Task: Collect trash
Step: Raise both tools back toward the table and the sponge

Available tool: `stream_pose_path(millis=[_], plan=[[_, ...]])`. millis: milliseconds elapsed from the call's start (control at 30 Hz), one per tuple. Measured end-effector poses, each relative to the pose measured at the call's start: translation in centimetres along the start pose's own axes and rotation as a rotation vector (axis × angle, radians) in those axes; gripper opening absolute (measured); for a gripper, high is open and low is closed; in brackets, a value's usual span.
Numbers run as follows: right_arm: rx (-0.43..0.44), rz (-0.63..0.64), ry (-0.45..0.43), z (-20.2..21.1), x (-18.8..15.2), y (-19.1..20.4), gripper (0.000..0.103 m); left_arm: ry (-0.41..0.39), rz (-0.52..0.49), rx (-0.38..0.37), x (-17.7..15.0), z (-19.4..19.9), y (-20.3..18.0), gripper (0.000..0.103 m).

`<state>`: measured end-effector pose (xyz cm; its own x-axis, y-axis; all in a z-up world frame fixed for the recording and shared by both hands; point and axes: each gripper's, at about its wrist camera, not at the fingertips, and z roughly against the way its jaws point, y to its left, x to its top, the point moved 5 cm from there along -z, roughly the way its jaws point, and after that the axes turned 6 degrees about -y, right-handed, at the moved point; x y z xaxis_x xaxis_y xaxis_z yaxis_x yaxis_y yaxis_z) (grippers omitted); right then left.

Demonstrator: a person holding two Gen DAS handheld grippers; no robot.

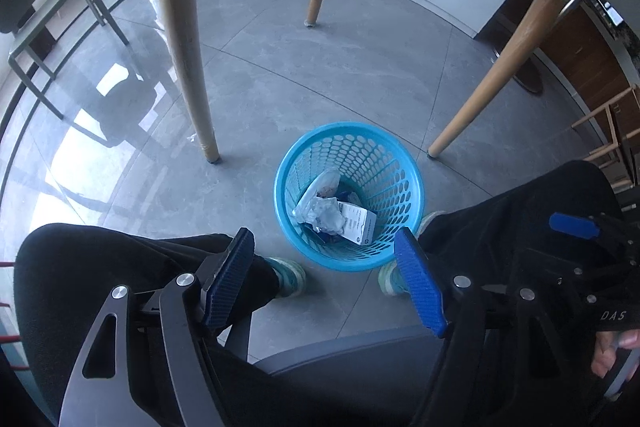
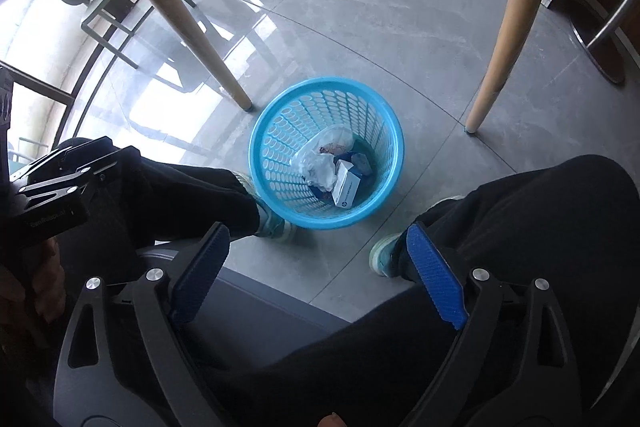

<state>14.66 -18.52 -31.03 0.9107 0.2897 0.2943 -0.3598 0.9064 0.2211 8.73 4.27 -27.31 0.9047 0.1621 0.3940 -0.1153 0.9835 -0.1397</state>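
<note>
Both grippers held over a floor basket, jaws wide, nothing gripped.

Left gripper (image 1: 324, 243) is seen with jaws spread wide and empty; the round blue perforated plastic basket (image 1: 394, 163) stands on the grey tiled floor (image 1: 360, 67) between the person's shoes, holding crumpled clear plastic (image 1: 326, 213) and a small white cardboard box (image 1: 360, 227); right gripper (image 2: 318, 237) likewise wide, empty.

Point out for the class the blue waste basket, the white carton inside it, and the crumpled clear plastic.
blue waste basket (image 1: 404, 163), left wrist view, far rim
white carton (image 2: 346, 189), right wrist view, printed top face
crumpled clear plastic (image 1: 326, 215), left wrist view, middle of the wad
</note>
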Motion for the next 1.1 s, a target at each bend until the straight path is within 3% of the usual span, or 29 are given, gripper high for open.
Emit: stream_pose_path(millis=[267, 500, 833, 1100], plan=[[-0.040, 0.032, -0.099, 6.6, -1.8, -1.4, 0.088, -0.096, -0.111, -0.055, -0.7, 6.5, -0.9, 0.078], [-0.015, 0.082, -0.231, 14.6, -2.2, 0.2, 0.090, -0.263, -0.131, -0.081, 0.6, 13.6, -1.1, 0.081], [0.028, 0.081, -0.486, 25.5, 2.0, 2.5, 0.094, -0.519, -0.172, -0.070, 4.6, 21.3, -2.6, 0.087], [-0.004, 0.069, -0.552, 28.3, 7.9, 3.8, 0.094, -0.645, -0.187, -0.056, 9.1, 24.5, -4.0, 0.087]])
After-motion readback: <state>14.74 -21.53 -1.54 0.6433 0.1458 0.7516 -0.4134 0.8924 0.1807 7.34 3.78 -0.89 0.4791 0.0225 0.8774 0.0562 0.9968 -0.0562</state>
